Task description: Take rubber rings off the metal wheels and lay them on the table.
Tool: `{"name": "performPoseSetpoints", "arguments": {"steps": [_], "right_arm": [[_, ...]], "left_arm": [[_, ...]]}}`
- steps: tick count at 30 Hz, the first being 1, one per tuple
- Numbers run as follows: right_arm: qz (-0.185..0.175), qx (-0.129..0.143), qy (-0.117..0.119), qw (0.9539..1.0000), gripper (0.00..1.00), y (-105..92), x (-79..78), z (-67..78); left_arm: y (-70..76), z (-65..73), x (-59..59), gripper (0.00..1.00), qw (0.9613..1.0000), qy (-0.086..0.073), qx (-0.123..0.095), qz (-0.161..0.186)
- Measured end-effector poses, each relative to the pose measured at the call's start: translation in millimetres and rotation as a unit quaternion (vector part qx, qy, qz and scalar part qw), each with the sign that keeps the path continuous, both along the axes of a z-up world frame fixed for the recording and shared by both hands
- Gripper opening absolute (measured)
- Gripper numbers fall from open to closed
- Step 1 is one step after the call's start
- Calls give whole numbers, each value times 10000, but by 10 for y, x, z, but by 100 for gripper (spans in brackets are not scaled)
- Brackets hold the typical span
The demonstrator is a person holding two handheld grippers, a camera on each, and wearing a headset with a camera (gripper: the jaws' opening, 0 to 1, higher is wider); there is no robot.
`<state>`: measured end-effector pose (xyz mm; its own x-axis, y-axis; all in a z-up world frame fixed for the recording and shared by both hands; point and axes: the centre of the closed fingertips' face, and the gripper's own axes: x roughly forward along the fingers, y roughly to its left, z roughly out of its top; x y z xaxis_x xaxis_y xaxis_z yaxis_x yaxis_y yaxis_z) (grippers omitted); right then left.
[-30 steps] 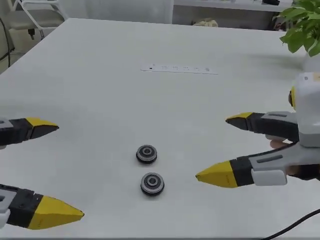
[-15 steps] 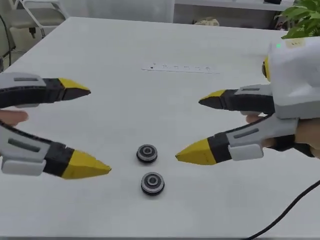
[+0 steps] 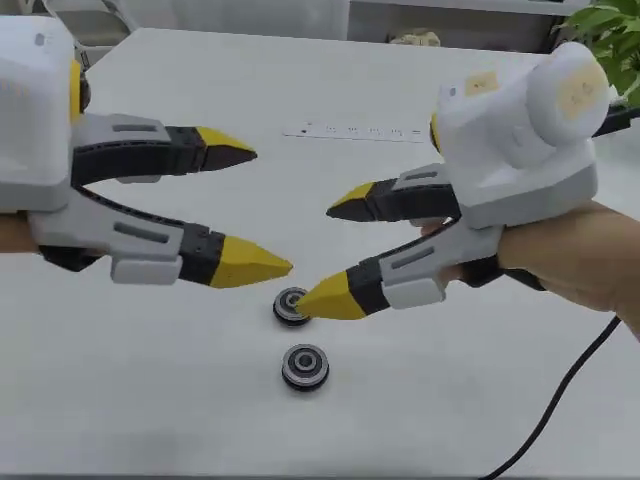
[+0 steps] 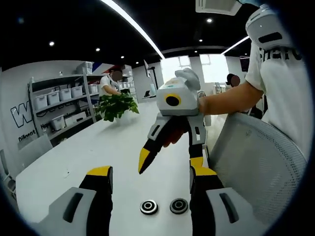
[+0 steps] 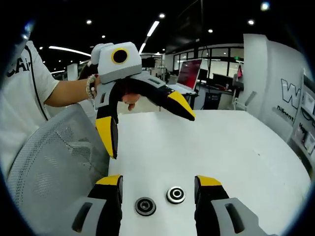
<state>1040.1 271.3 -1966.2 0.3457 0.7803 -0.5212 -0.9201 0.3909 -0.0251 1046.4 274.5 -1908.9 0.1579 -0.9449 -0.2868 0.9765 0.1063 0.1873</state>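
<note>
Approach step: left gripper [image 3: 268, 212] and right gripper [image 3: 316, 253], jaws spread and empty, hover over the far wheel [image 3: 291, 306] and near wheel [image 3: 305, 367] on the table [image 3: 150, 380], rubber rings [image 3: 286, 370] apparently fitted; next, probably clamp one wheel and pinch its ring.

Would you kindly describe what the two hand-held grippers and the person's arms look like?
Both the left hand-held gripper and the right hand-held gripper have grey jaws with black sections and pointed yellow tips. A black cable hangs by the right one. The person wears a white short-sleeved shirt with dark lettering and a bracelet.
</note>
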Motion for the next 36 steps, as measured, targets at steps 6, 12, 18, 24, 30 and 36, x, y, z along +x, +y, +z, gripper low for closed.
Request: {"name": "performPoseSetpoints", "arguments": {"steps": [6, 12, 18, 24, 30, 36], "right_arm": [[16, 50, 264, 9996, 45, -36, -68, -255], [104, 171, 532, 9984, 39, -39, -151, -471], [151, -201, 739, 9970, 32, -127, -216, -815], [104, -301, 1127, 9931, 30, -209, -303, -1052], [67, -258, 1152, 9930, 26, -198, -298, -1073], [129, -308, 1096, 9934, 23, -169, -315, -1089]], "left_arm": [[-111, -199, 98, 56, 10000, -76, -13, -15], [-144, -463, 82, 52, 9999, -133, 1, 31], [-125, -774, -92, 48, 9991, -43, 392, -151], [-129, -991, -233, 39, 9972, 279, 619, -323], [-162, -1179, -289, 26, 9951, 470, 781, -370], [-173, -1404, -349, 17, 9916, 590, 1054, -465]]}}
